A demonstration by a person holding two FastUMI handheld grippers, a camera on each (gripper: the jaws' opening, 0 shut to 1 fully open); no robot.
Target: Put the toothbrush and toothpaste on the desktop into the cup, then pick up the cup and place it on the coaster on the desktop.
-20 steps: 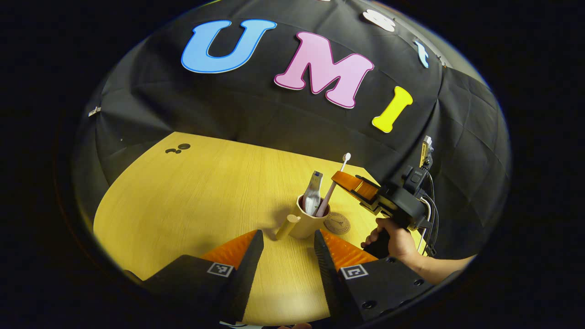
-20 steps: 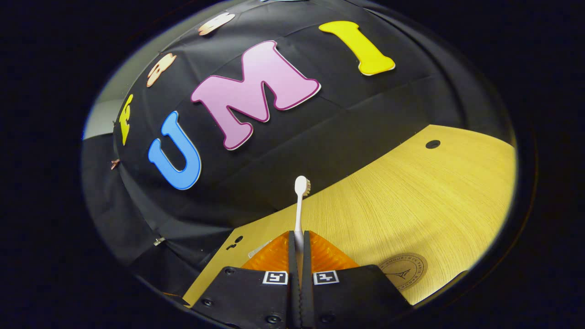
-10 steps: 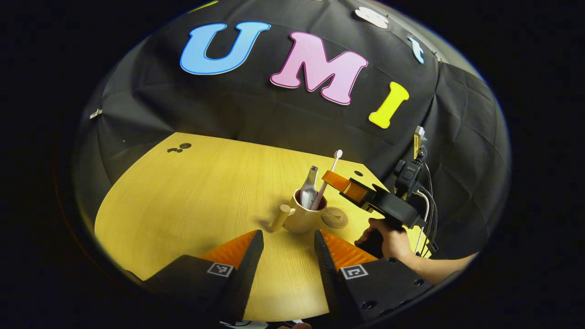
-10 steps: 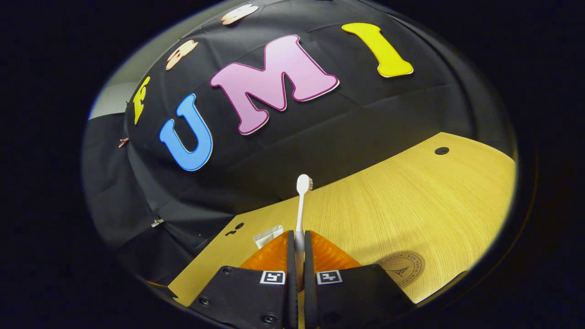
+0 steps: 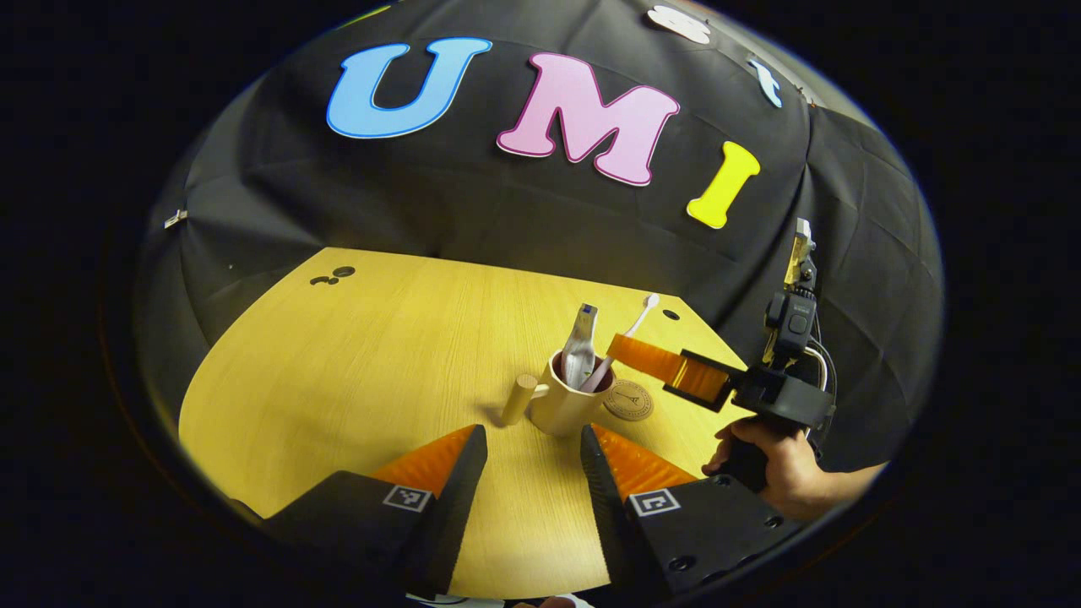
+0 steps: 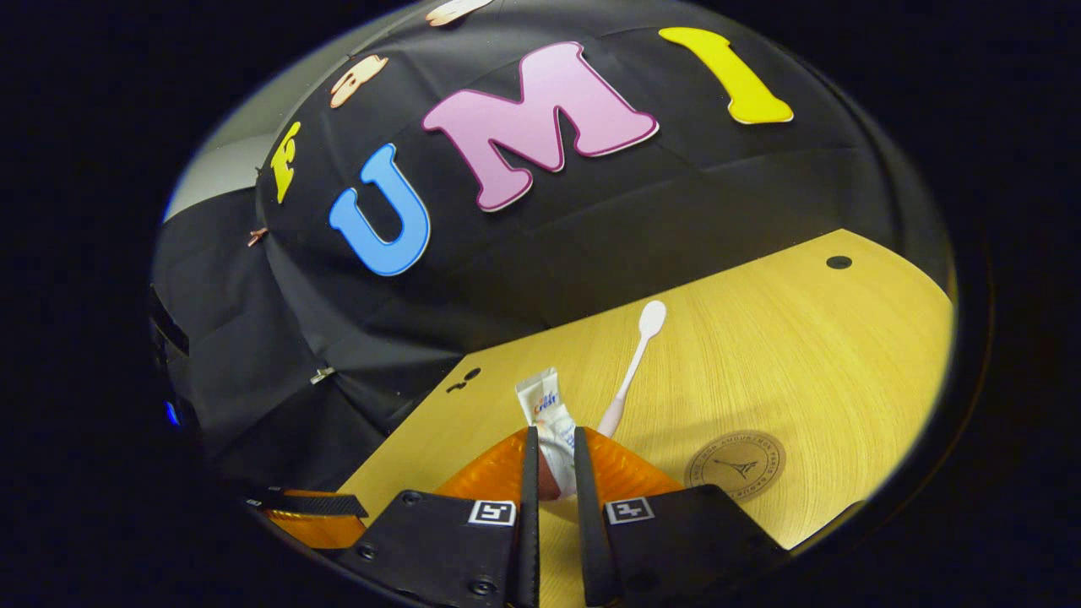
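We treat the beige cylindrical cup with a peg-like side handle (image 5: pixel 564 407) as the item to handle next: it looks rigid and smooth, light for its size, but top-heavy with its contents, so we judge that it tips easily if lifted askew. The cup stands upright on the yellow wood-grain bench (image 5: pixel 355 371), just beside the round brown printed coaster (image 5: pixel 628 399), apart from it as far as we can tell. Inside the cup stand the silver-white toothpaste tube (image 5: pixel 579 355), soft and crushable, and the slim white-and-pink toothbrush (image 5: pixel 625 342), stiff and light, which leans toward the coaster side. We judge the cup wall below the rim or the stub handle (image 5: pixel 518 399) to be the safest hold; the protruding tube and brush should not be squeezed. The left tool (image 5: pixel 528 473) is spread wide and empty, low over the bench, with the cup ahead of it and roughly centred between its fingers. The right tool (image 6: pixel 553 515) sits next to the cup on the coaster side; its fingers stand slightly parted and grip nothing, with the tube (image 6: pixel 549 418) visible through the gap and the toothbrush (image 6: pixel 635 359) free, just to the right of them. The coaster (image 6: pixel 733 466) lies to the right of this tool.
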